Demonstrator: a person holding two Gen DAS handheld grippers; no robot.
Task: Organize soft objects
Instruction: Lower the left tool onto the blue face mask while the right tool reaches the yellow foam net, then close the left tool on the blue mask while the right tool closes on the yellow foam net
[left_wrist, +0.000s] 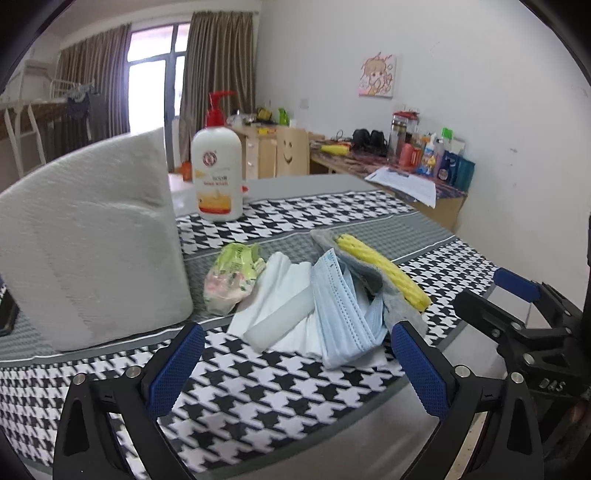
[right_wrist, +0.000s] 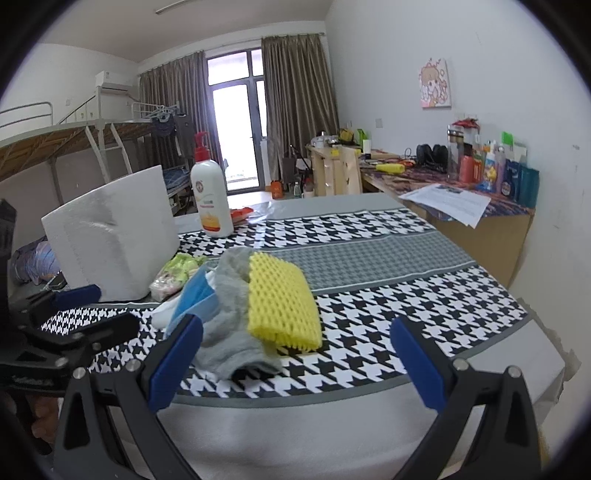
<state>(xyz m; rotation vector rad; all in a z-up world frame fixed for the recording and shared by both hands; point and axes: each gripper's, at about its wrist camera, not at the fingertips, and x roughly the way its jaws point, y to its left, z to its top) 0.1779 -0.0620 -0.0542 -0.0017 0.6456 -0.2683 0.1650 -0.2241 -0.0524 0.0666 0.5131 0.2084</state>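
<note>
Left gripper (left_wrist: 297, 365): jaws wide apart, holding nothing, level with the cloth and aimed at the pile, likely lining up a first pick.
Between its fingers: mask (left_wrist: 343, 314) and white tissues (left_wrist: 280, 295), just ahead of the tips.
Right gripper (right_wrist: 295, 362): also fully open and empty, poised short of the pile.
Ahead of its left finger: grey cloth (right_wrist: 229, 332) with yellow foam net (right_wrist: 280, 302) on top, touching.
Further out: snack packet (left_wrist: 232, 277), paper roll (left_wrist: 92, 240), lotion bottle (left_wrist: 217, 173).
Progress: soft things heaped together, seemingly unsorted.

Houndstooth-covered table (right_wrist: 388, 258), soft pile (left_wrist: 325, 291), perhaps tissues (left_wrist: 92, 236)
</note>
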